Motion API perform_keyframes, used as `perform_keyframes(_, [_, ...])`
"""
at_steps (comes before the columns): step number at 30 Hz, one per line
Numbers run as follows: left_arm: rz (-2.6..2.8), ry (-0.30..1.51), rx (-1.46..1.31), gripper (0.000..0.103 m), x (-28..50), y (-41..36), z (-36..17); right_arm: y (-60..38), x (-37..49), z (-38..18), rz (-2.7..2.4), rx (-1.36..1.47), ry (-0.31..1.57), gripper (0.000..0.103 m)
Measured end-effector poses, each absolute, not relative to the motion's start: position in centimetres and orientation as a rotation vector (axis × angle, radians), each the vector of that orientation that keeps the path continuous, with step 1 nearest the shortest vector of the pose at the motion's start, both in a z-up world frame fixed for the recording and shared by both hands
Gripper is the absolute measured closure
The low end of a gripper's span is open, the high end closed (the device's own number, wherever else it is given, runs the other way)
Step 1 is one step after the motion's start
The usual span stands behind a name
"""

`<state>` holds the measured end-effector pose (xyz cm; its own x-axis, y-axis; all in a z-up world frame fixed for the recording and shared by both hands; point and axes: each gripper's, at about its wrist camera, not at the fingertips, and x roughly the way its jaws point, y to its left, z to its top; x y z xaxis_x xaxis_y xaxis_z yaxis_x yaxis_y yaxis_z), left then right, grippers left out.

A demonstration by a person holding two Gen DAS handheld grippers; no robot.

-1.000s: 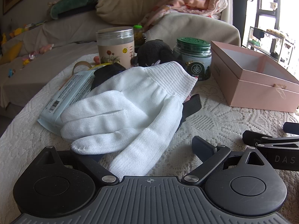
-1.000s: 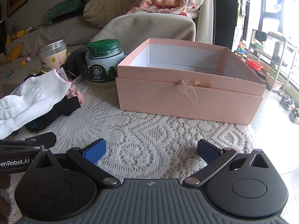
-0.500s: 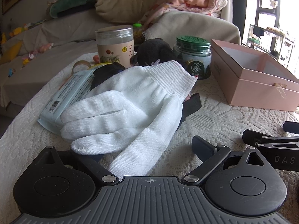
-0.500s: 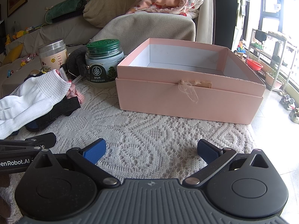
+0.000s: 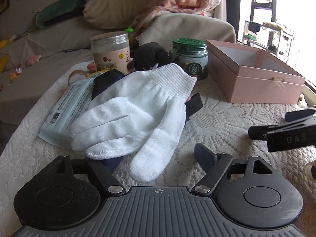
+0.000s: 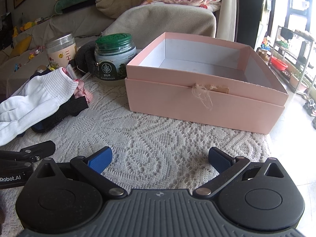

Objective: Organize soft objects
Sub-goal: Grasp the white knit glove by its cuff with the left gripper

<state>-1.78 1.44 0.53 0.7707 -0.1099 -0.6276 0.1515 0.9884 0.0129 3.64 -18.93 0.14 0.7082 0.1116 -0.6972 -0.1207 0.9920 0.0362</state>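
A white knit glove (image 5: 136, 114) lies on a pile of dark and pink soft items on the lace tablecloth; it also shows in the right wrist view (image 6: 33, 102). A black sock (image 6: 65, 112) and a pink cloth (image 6: 83, 93) lie under it. A dark plush (image 5: 152, 56) sits behind. My left gripper (image 5: 156, 159) is open, its jaws either side of the glove's thumb tip, left finger hidden under the glove. My right gripper (image 6: 160, 159) is open and empty in front of the open, empty pink box (image 6: 207, 90).
A green-lidded jar (image 6: 115, 59) and a clear-lidded canister (image 5: 110, 52) stand behind the pile. A light blue wipes pack (image 5: 67, 110) lies left of the glove. The table edge runs right of the box. A sofa with cushions is behind.
Both grippers stay open and nearly still. The views shifted only slightly; the glove and box have not moved.
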Motion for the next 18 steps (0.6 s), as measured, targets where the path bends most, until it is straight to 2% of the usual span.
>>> perform_keyframes(1, [-0.163,0.684,0.054,0.038,-2.3,1.9,0.8,-18.8,3.8,0.1,0.131,-0.019,0.788,0.0])
perform_keyframes(3, [-0.226,0.689,0.031,0.048,-3.3,2.9,1.4,-18.7,3.9,0.3,0.127,-0.023,0.806,0.0])
perform_keyframes(7, [-0.364,0.656,-0.006,0.048,-5.4,5.4,3.8,-18.5,3.2,0.1,0.098,-0.013,0.785,0.0])
perform_keyframes(10, [-0.371,0.553,-0.027,0.047,-5.9,7.2,6.1,-18.6,3.1,0.1,0.102,-0.015,0.787,0.0])
perform_keyframes(14, [-0.341,0.485,-0.018,0.047,-1.8,7.5,8.1,-18.6,3.1,0.0,0.1,-0.015,0.779,0.0])
perform_keyframes(18, [-0.395,0.58,-0.03,0.047,3.6,6.9,6.7,-18.6,2.9,-0.1,0.1,-0.015,0.769,0.0])
